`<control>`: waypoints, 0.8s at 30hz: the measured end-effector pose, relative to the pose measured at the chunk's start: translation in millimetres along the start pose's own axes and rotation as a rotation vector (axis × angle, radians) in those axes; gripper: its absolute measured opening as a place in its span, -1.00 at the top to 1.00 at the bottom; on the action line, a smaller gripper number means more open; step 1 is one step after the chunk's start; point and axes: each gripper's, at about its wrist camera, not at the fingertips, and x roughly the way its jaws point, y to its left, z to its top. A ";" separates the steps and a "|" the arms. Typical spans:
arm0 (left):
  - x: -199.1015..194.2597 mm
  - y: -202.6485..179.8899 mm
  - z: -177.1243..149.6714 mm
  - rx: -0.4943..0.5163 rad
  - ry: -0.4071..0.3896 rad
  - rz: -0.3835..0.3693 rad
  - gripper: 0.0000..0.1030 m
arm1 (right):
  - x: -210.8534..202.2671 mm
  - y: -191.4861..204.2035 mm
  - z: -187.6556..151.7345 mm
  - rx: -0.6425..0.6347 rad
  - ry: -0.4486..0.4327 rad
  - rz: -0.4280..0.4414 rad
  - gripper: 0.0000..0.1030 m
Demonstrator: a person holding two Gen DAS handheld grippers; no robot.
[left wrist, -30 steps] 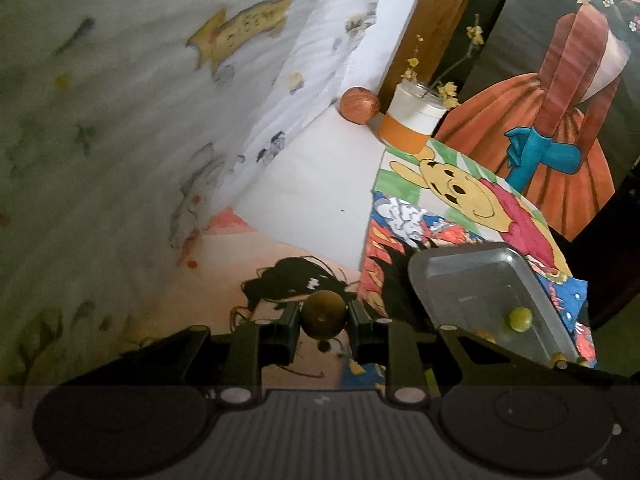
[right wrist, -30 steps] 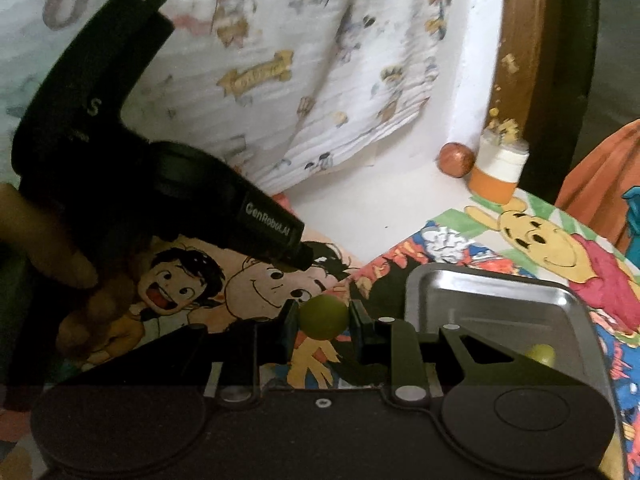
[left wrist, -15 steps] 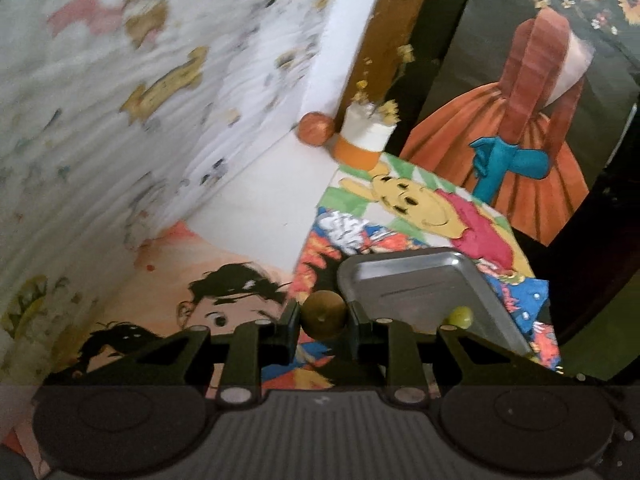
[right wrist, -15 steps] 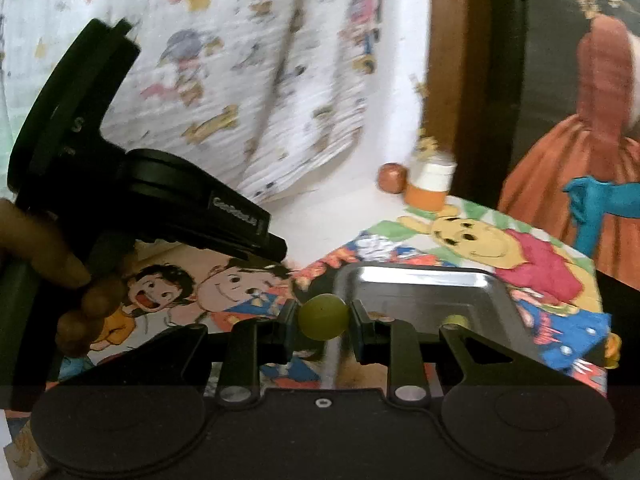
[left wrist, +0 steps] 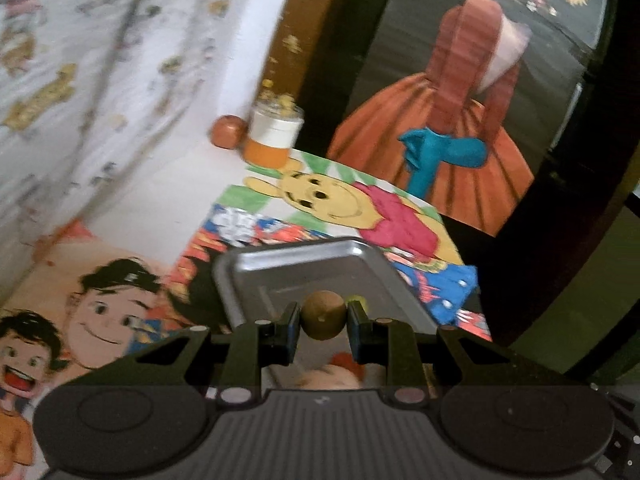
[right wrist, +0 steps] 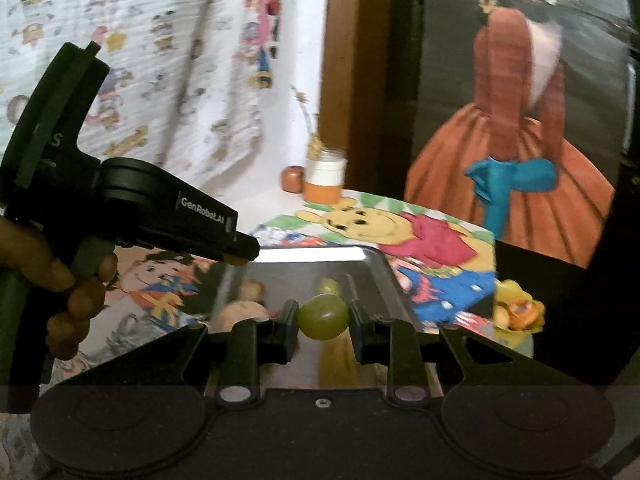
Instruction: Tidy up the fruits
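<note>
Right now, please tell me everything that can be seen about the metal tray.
The metal tray is a shallow, rectangular, silver-grey pan with rounded corners and a raised, shiny rim. It lies flat on colourful cartoon pictures. Inside it lie a small green fruit and some pale brownish pieces, which are blurred. The right gripper, shut on a green fruit, covers its near part, so whether the gripper touches the tray cannot be told.

Each fisheye view looks forward and downward along its own claw, close above the shallow rectangular metal tray [left wrist: 304, 264] [right wrist: 320, 260]. Both share that tray, the cartoon-printed bench cover [left wrist: 340, 204] [right wrist: 380, 224] and the orange-and-white jar [left wrist: 274, 136] [right wrist: 324, 180] beyond.
</note>
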 end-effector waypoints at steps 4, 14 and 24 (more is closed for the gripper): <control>4.7 -15.2 -9.2 0.040 0.018 -0.024 0.47 | -7.3 -9.5 -12.1 0.043 0.010 -0.019 0.44; 13.1 -39.4 -28.5 0.158 0.077 -0.086 0.46 | -11.2 -17.0 -38.4 0.096 0.061 -0.044 0.44; 22.5 -53.9 -42.9 0.227 0.136 -0.090 0.46 | -5.2 -17.6 -44.3 0.102 0.070 -0.071 0.44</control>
